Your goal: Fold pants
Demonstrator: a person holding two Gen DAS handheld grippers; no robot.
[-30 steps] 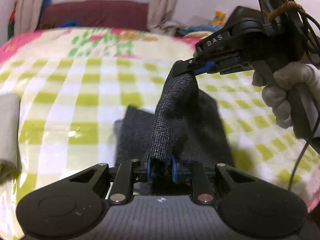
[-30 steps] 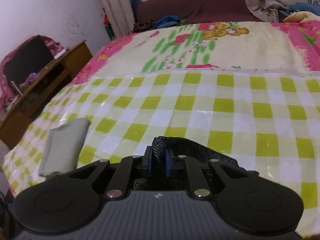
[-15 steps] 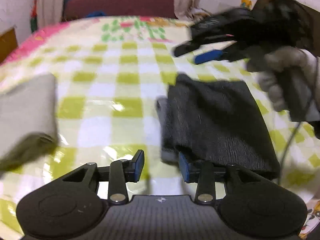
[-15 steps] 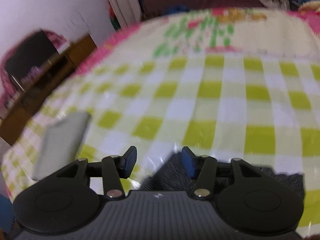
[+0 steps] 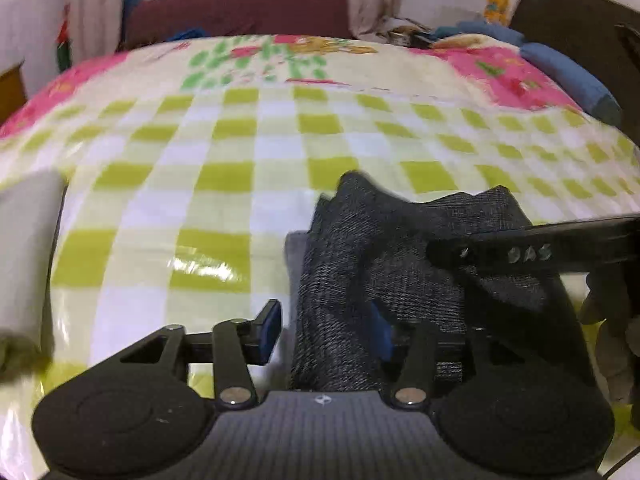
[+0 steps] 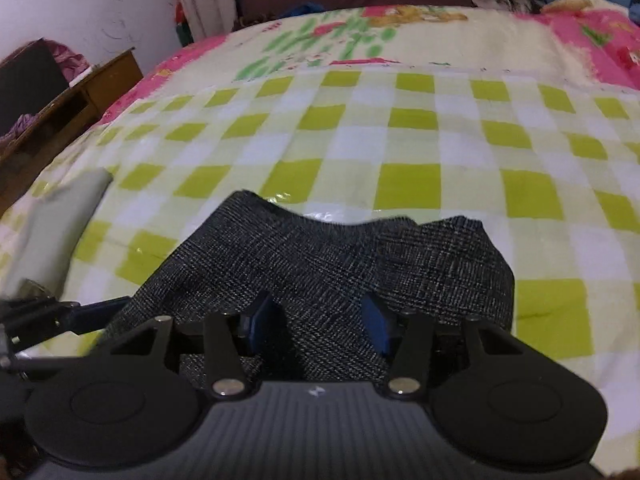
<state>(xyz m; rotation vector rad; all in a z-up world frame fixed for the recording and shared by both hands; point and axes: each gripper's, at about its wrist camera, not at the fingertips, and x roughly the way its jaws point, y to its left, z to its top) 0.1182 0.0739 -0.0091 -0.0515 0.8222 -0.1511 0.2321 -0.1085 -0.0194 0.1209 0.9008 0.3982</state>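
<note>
Pants (image 5: 400, 248) bunched between both grippers' fingers | left gripper (image 5: 324, 330) spread | right gripper (image 6: 318, 326) spread, unclamped

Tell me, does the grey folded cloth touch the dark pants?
Apart. The right wrist view shows bare checkered sheet between the grey cloth and the dark pants.
</note>
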